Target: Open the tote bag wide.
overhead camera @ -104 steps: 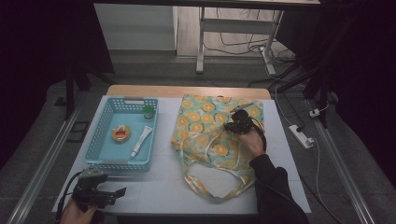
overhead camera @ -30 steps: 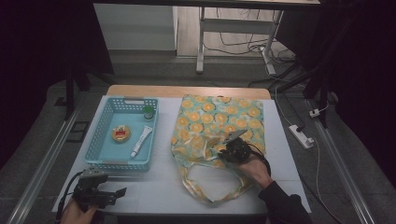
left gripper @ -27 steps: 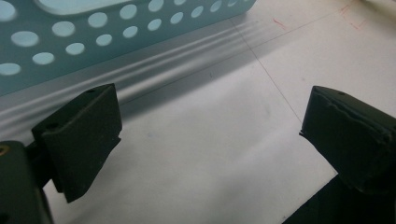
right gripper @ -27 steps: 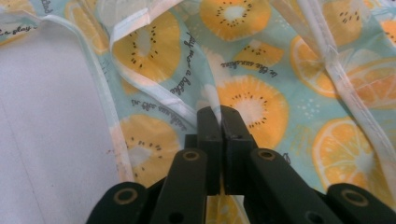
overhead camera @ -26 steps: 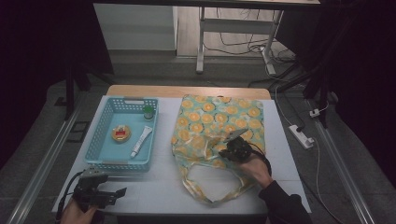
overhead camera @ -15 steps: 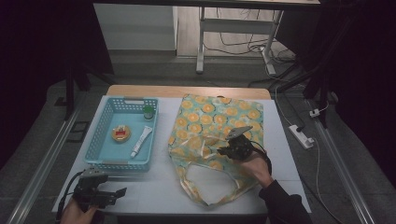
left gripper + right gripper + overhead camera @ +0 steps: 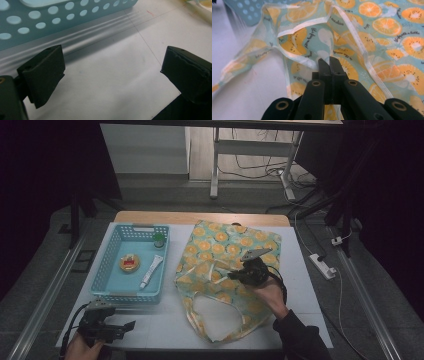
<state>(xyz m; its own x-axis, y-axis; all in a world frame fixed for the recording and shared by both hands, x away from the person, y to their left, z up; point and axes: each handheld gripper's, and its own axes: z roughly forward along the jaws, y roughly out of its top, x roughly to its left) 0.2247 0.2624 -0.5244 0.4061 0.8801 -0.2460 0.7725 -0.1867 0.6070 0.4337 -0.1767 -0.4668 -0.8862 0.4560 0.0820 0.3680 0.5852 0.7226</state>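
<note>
My right gripper (image 7: 239, 274) is pinching the upper rim of the thin fabric tote bag printed with orange slices on pale teal (image 7: 235, 245); in the right gripper view its two black jaws are pressing flat together on the cream-edged hem (image 7: 307, 61) of the bag's mouth, and the cloth is hanging in folds to either side of them (image 7: 329, 65). The bag is lying just beside the light blue perforated plastic basket (image 7: 112, 270), on the side away from the table's left edge, and its loop handle (image 7: 212, 317) is spreading toward me over the white tabletop (image 7: 165, 325). My right hand (image 7: 270, 294) is resting over the bag's lower half, well apart from the basket.

My left gripper (image 7: 117, 329) is hovering just in front of the basket's near wall, its jaws standing wide apart with nothing between them; in the left gripper view I am seeing bare white table between the two black pads (image 7: 46, 72) and the basket's holed wall (image 7: 50, 17) beyond.

Inside the basket, a small round yellow-and-red tin (image 7: 129, 263) is lying near the centre, a white tube (image 7: 151, 271) is lying beside it toward the bag, and a small green-capped bottle (image 7: 159, 240) is standing at the far corner nearest the bag.
</note>
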